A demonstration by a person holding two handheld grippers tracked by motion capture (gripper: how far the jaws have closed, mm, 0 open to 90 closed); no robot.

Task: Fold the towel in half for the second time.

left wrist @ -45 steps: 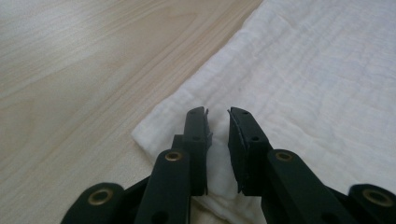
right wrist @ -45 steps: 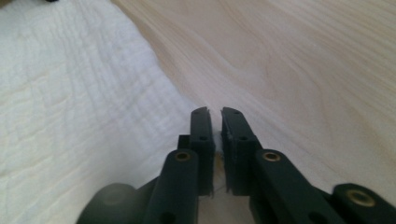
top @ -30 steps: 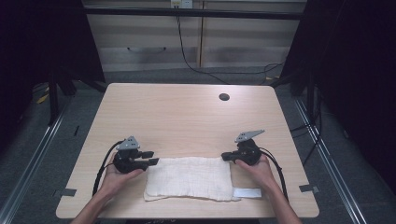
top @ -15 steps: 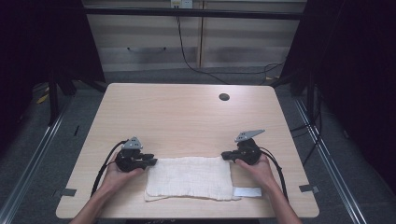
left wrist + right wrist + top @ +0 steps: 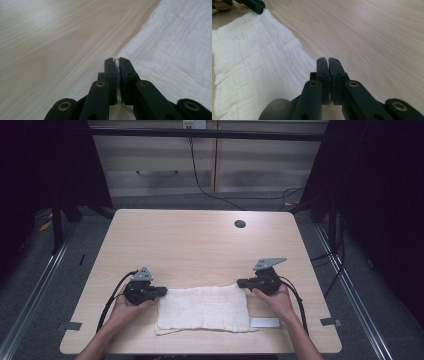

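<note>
A white crinkled cloth [image 5: 202, 309] lies flat near the front edge of the wooden table [image 5: 200, 245]. My left gripper [image 5: 164, 291] lies low at the cloth's far left corner. Its jaws have just been closing, and in the left gripper view they [image 5: 116, 60] meet with a thin edge of cloth [image 5: 175, 45] pinched between them. My right gripper [image 5: 240, 282] lies at the far right corner. In the right gripper view its jaws [image 5: 327, 59] are shut with a sliver of the cloth [image 5: 257, 57] between the tips. The left gripper [image 5: 254, 5] shows across the cloth there.
A dark round hole [image 5: 240, 224] sits in the table's far right part. A white strip of tape [image 5: 265, 322] lies by the cloth's front right corner. Grey tape tabs [image 5: 72, 325] [image 5: 328, 321] mark the table's side edges. Cables trail on the floor behind.
The left gripper's jaws have closed onto the cloth's far left corner. Both hands and the cloth have stayed where they were.
</note>
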